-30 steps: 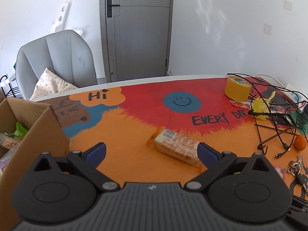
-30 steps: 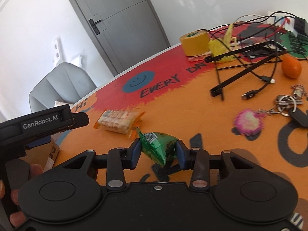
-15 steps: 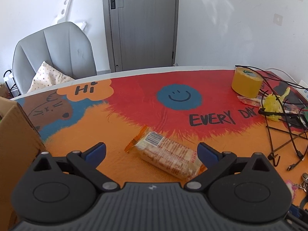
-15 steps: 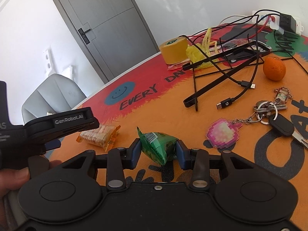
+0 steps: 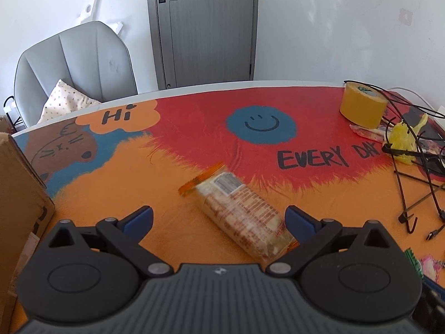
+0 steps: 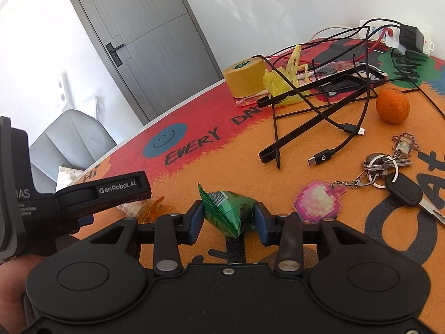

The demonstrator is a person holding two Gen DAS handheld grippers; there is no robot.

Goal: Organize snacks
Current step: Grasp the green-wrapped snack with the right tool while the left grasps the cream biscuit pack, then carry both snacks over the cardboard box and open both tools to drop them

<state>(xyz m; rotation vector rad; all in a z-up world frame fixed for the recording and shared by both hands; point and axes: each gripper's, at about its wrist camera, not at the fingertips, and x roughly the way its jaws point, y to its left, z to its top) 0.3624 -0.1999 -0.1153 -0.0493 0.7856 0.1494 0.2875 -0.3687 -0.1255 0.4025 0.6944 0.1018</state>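
Orange printed table mat [image 5: 116, 192] carried the clear cracker packet [image 5: 244, 217], lying between the left gripper's [image 5: 219, 220] wide-open jaws, nearer the right-hand one; an off-centre closure could skew it. The small green foil snack pouch [image 6: 226, 211] was clamped in the right gripper [image 6: 228, 221].

A home room: grey door [image 5: 203, 27], padded chair [image 5: 75, 66] (cushion on it), cartoon-print table [image 5: 167, 150].
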